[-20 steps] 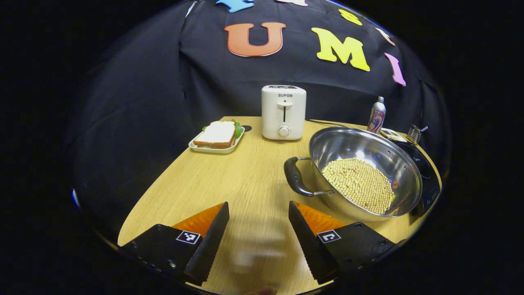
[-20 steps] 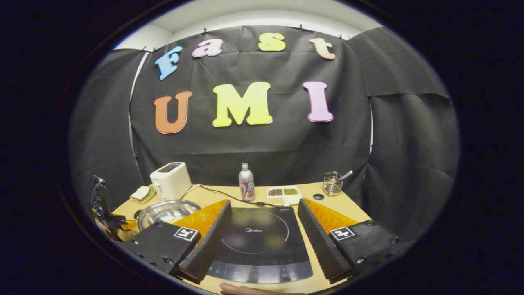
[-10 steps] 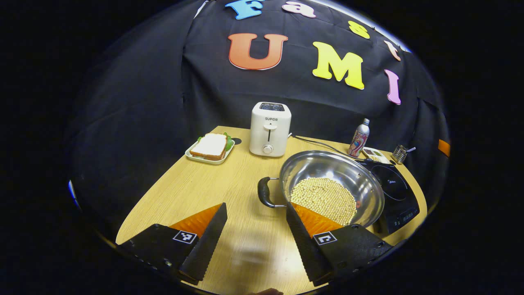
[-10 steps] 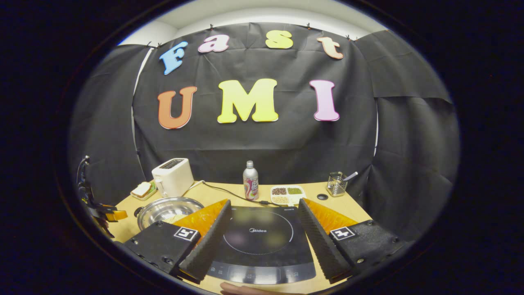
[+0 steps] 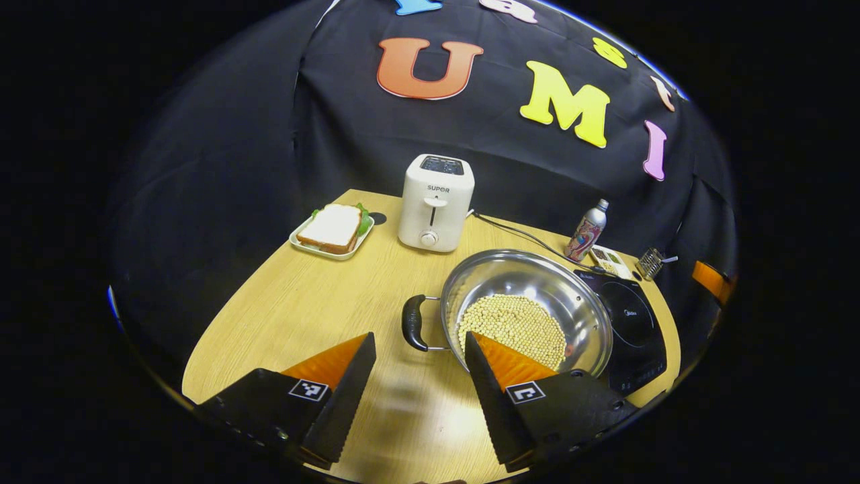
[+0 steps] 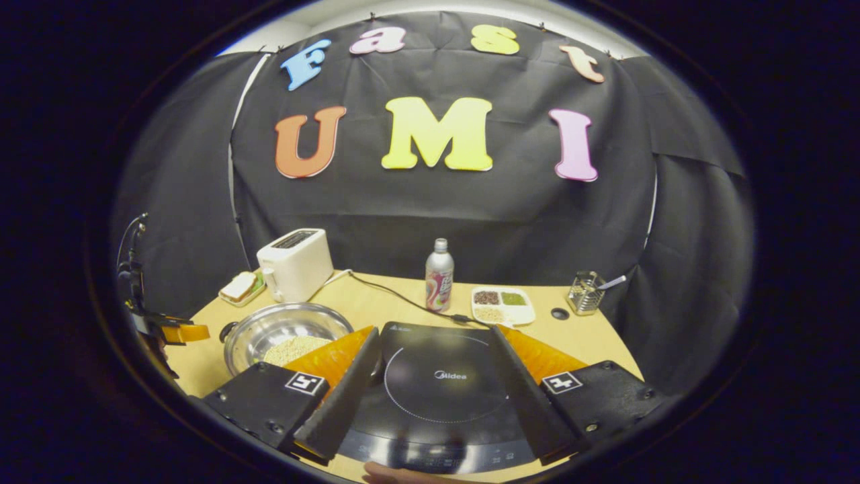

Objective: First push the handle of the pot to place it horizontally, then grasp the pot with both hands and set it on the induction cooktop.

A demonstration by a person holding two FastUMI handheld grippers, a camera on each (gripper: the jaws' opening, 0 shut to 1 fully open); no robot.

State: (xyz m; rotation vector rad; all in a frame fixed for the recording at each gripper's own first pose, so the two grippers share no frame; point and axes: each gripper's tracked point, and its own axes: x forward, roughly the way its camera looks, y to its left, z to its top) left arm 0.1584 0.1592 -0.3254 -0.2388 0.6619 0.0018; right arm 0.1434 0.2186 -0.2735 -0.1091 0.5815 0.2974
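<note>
I hold my left gripper above the near part of the wooden table, its two fingers spread apart with nothing between them. I judge it sits here, back from the pot, so I can line it up with the dark side handle before reaching in.

The pot is a wide, shallow steel pan standing upright on the table, with a flat bed of pale beans inside. It rests just beside the black induction cooktop, not on it; whether the two touch I cannot tell. In the left gripper view the one handle I can see sticks out from the pot's left side, away from the cooktop, so the pot's long axis, handle to handle, seems to run roughly across the table toward the cooktop. The far handle is hidden by the rim.

My right gripper hovers over the near part of the cooktop, fingers also wide apart and empty, probably waiting on the side where the pot must land. From there the pot lies to the left.

Behind stand a white toaster, a sandwich on a small tray, and a slim bottle.
</note>
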